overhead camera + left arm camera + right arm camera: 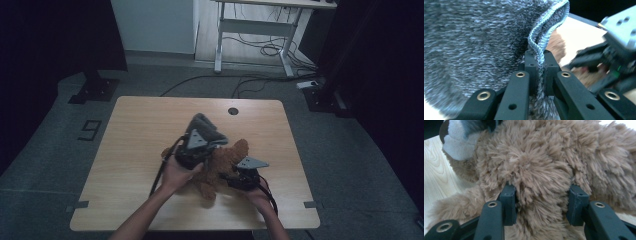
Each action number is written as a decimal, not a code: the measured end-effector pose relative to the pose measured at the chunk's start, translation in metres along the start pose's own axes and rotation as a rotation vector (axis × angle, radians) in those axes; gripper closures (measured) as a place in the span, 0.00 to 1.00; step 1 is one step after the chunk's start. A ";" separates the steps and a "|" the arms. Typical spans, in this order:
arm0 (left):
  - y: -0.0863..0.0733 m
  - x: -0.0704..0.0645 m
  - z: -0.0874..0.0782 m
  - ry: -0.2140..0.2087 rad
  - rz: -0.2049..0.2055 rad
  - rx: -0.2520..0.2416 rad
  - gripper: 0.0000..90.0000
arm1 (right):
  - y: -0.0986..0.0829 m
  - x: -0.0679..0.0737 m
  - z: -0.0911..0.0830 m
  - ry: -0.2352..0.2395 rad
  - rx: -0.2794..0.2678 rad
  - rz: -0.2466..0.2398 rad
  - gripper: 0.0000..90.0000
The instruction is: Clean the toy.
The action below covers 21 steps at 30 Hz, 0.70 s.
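I see my left black two-jaw gripper [192, 150] and right black two-jaw gripper [243, 175], each topped by a grey three-cornered plate, trailing black cable; brass-ringed screw holes stud the jaws. Forearms are unsleeved.

One sign can be read: a digit "9" [89, 130], laid out in dark tape on the grey floor [60, 150], just left of the table's [150, 115] far left corner. The plush and cloth carry no readable label.
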State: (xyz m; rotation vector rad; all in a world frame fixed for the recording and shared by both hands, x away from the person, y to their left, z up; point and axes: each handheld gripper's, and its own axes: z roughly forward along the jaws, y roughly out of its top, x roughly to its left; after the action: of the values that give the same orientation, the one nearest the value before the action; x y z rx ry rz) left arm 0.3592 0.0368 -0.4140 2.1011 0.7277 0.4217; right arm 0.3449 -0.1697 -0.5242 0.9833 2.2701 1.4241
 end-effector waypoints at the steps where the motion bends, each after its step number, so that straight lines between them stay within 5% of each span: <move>1: 0.006 -0.005 0.010 -0.012 0.012 0.019 0.94 | -0.002 0.000 -0.001 0.000 -0.004 0.002 0.58; 5: 0.021 -0.014 0.056 -0.079 -0.022 0.096 0.94 | -0.006 0.002 -0.002 -0.004 -0.019 0.013 0.59; 10: 0.016 -0.018 0.095 -0.056 -0.008 0.194 0.94 | -0.008 0.006 -0.002 -0.030 -0.024 -0.003 0.60; 15: 0.010 -0.023 0.090 -0.032 0.035 0.204 0.94 | -0.010 0.006 -0.002 -0.034 -0.011 -0.002 0.61; 21: -0.005 -0.018 0.062 -0.043 0.025 0.181 0.94 | -0.010 0.009 0.000 -0.059 -0.007 0.008 0.62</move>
State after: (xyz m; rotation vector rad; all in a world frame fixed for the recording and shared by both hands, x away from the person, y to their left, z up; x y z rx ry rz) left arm 0.3763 -0.0105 -0.4541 2.2835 0.7390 0.3332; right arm 0.3342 -0.1661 -0.5315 1.0200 2.2199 1.3864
